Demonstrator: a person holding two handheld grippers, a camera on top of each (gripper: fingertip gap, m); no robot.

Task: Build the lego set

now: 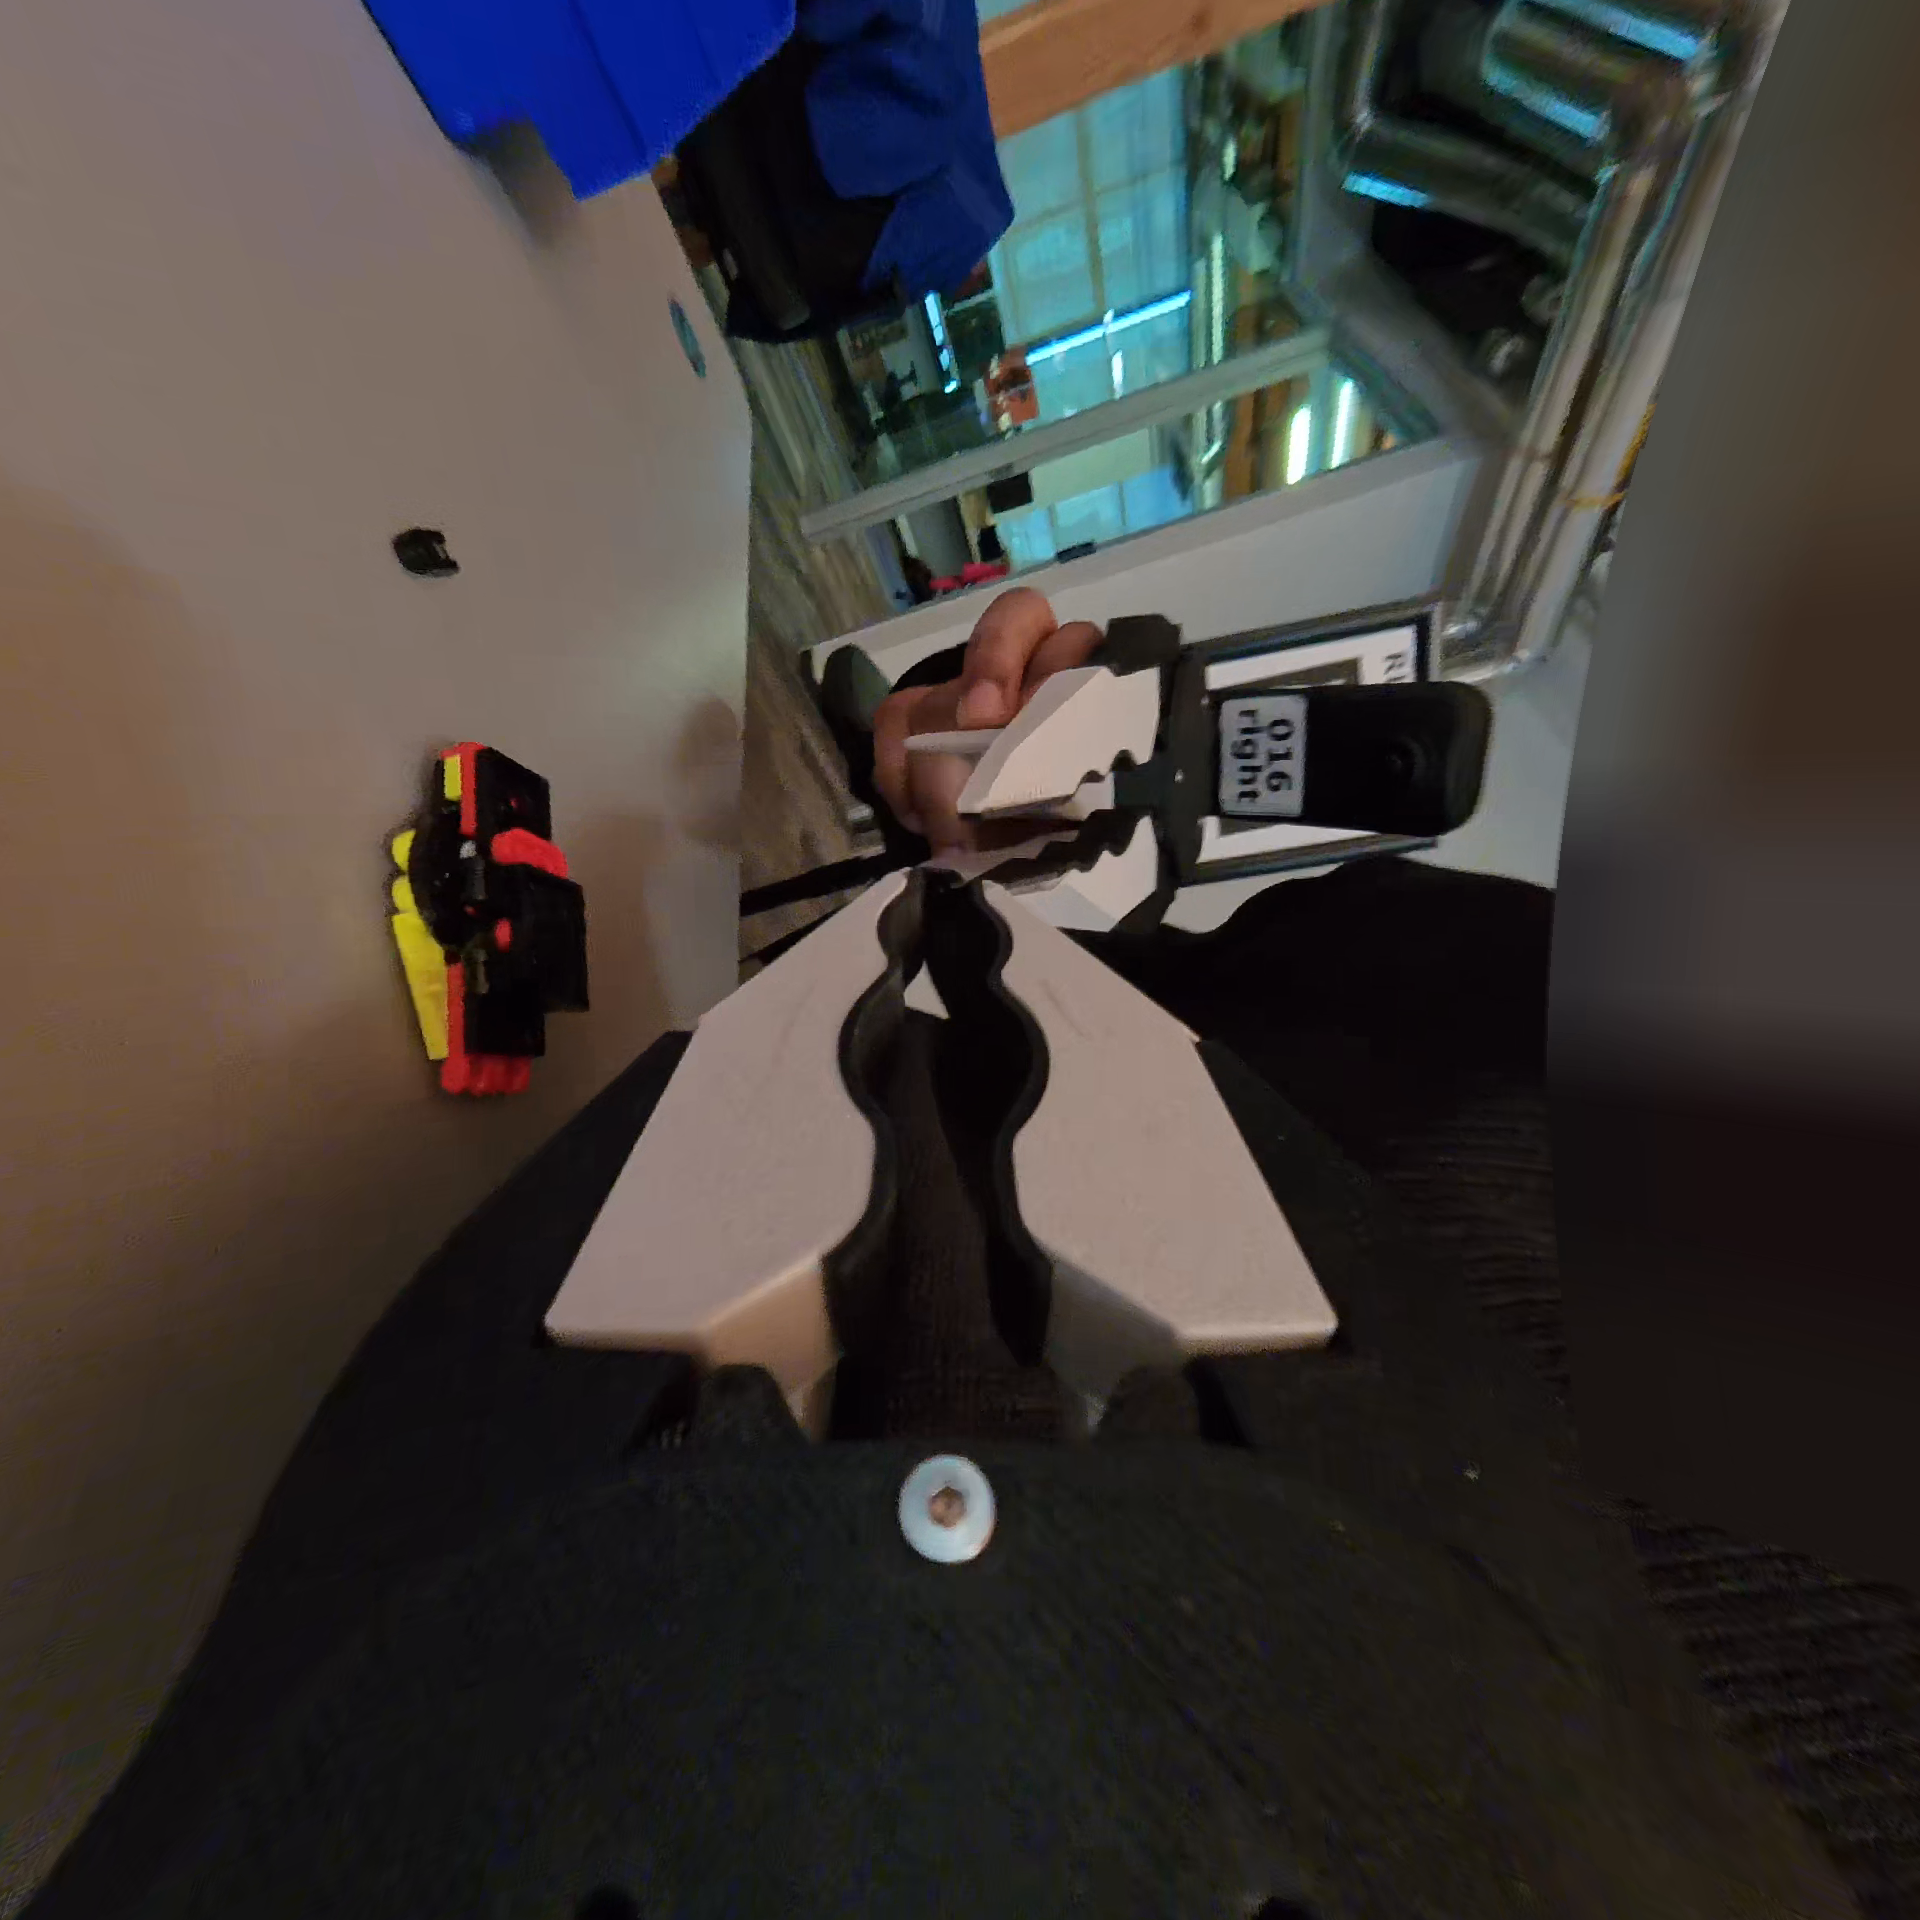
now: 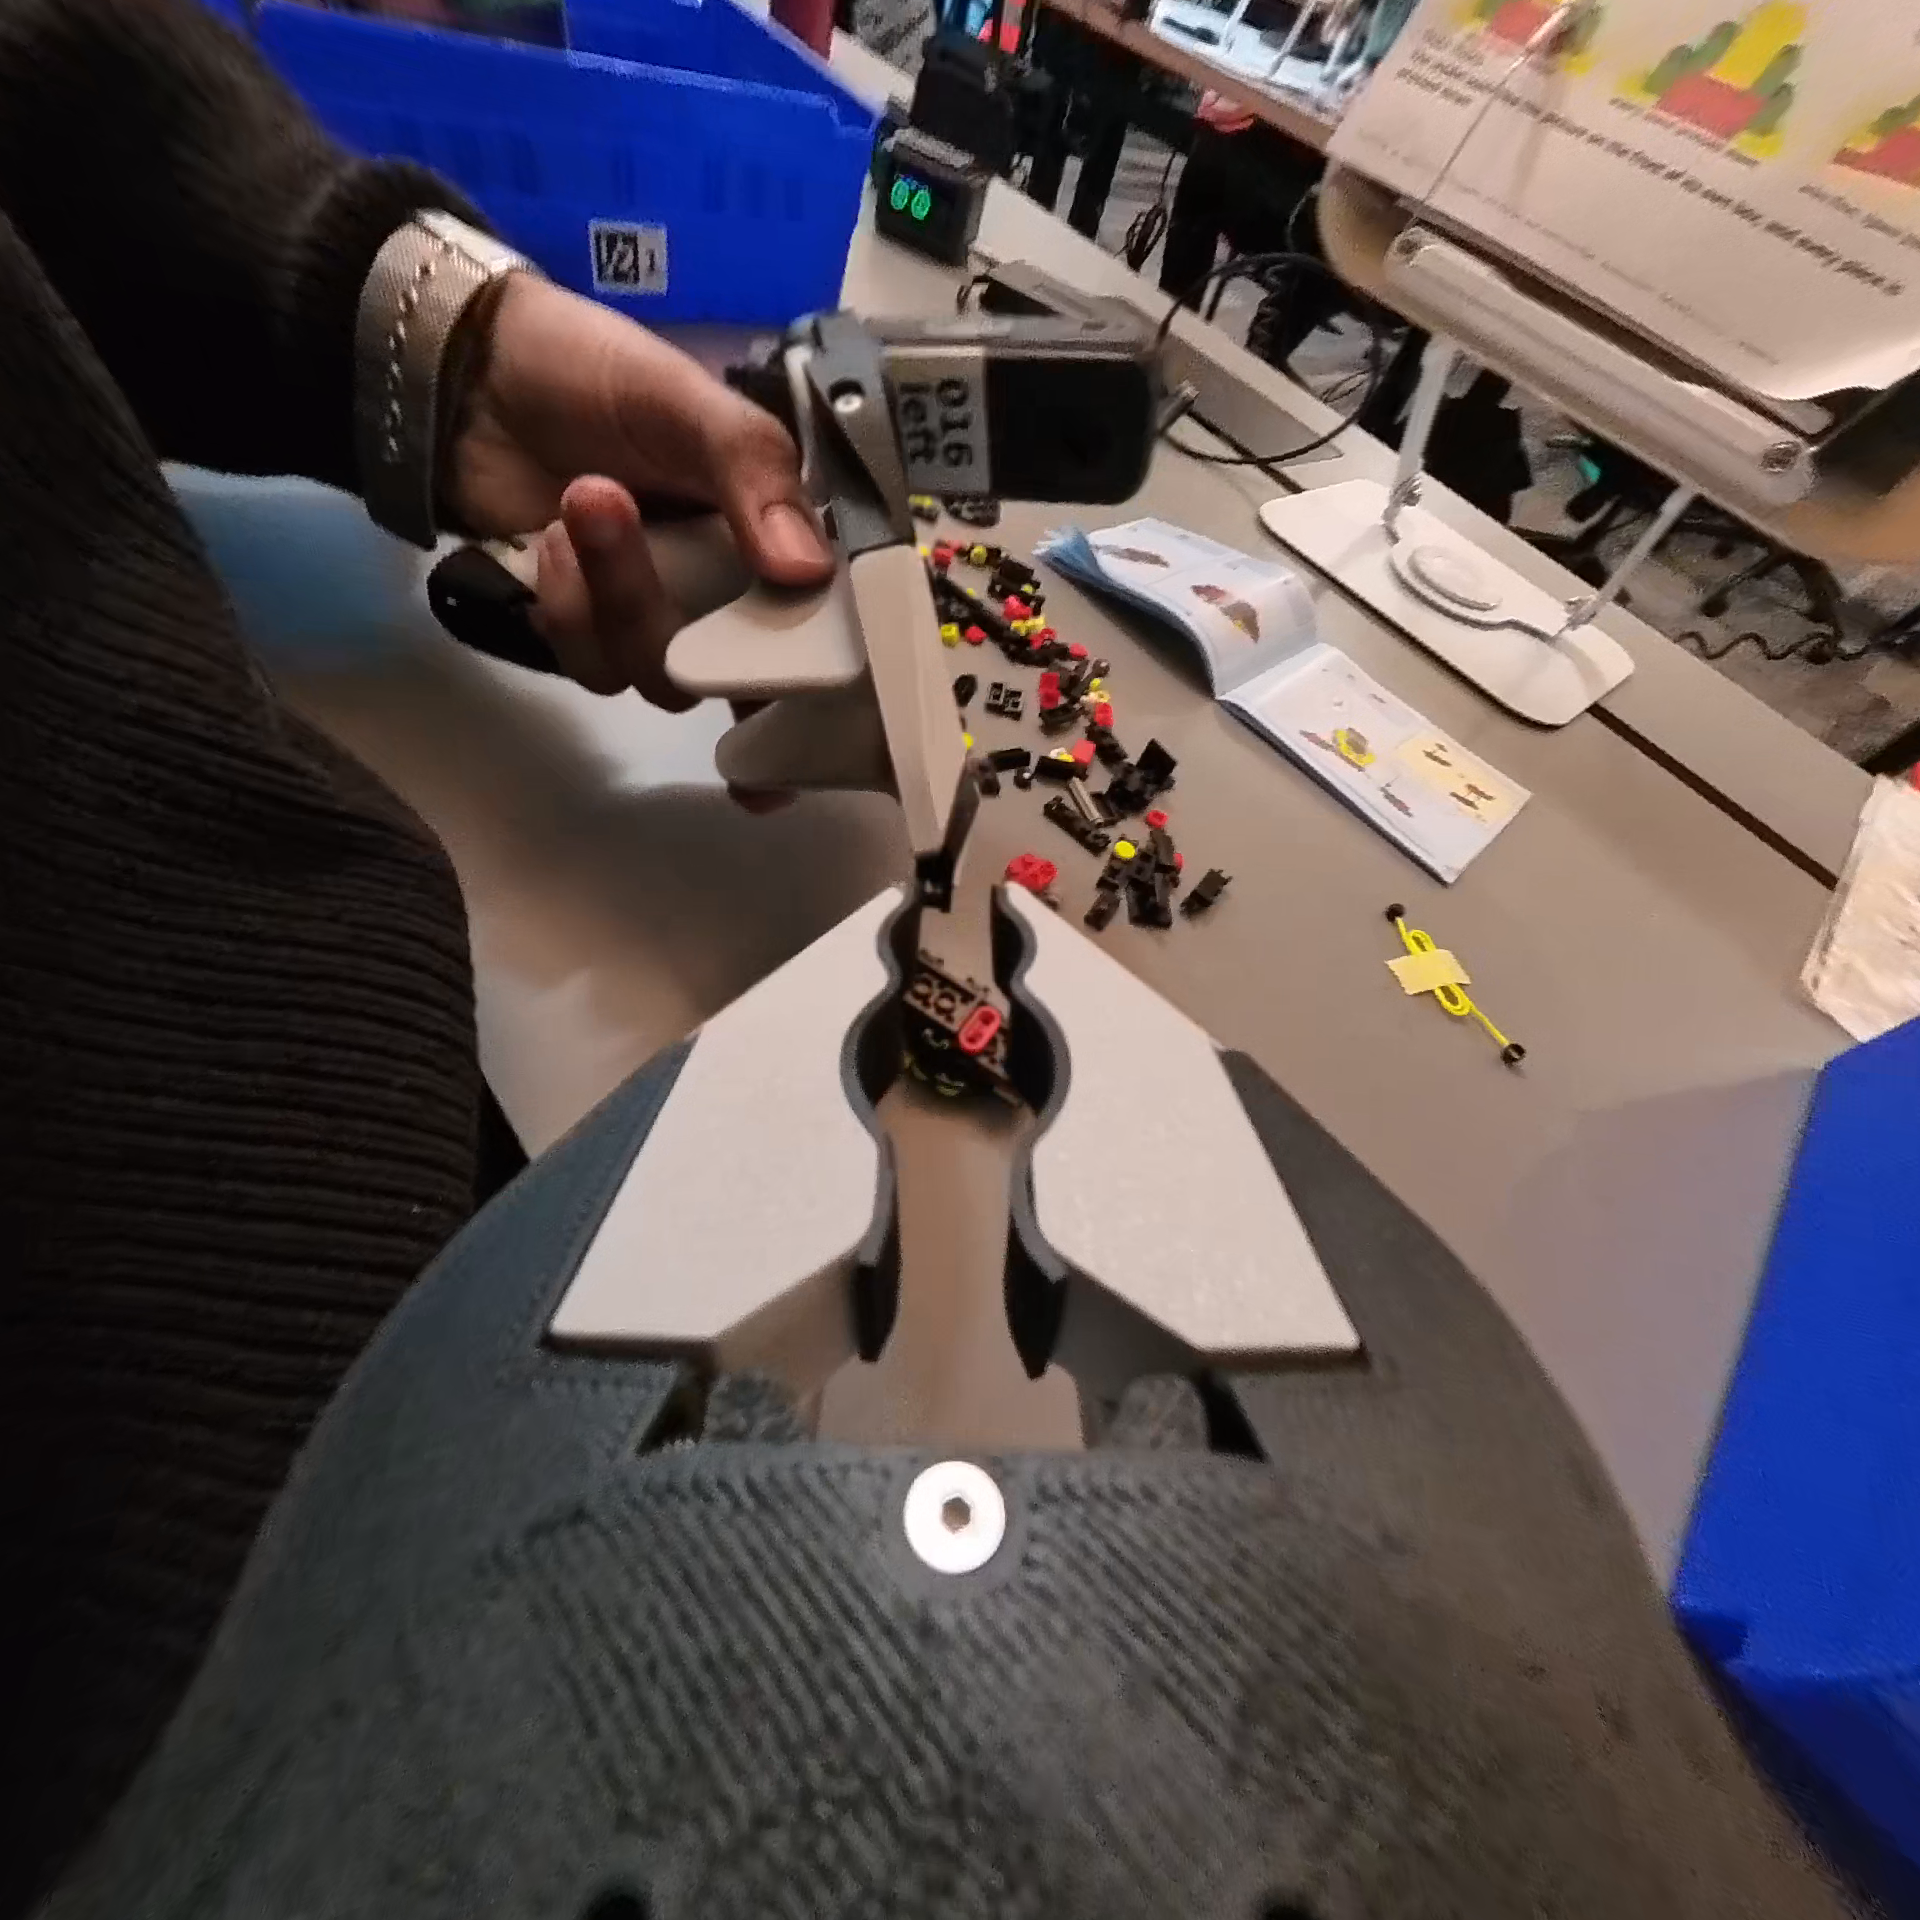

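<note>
From my remote seat this reads as a shared lab or workshop. I see a long grey tabletop strewn with small black, red and yellow building bricks, an open instruction booklet beside them, and a printed sheet with brick diagrams held up on a white stand. Blue plastic storage bins line the tabletop's edge, and a small device with green lights and cables sit farther back. The left wrist view shows large glazed partitions and exposed silver ductwork overhead.
</note>
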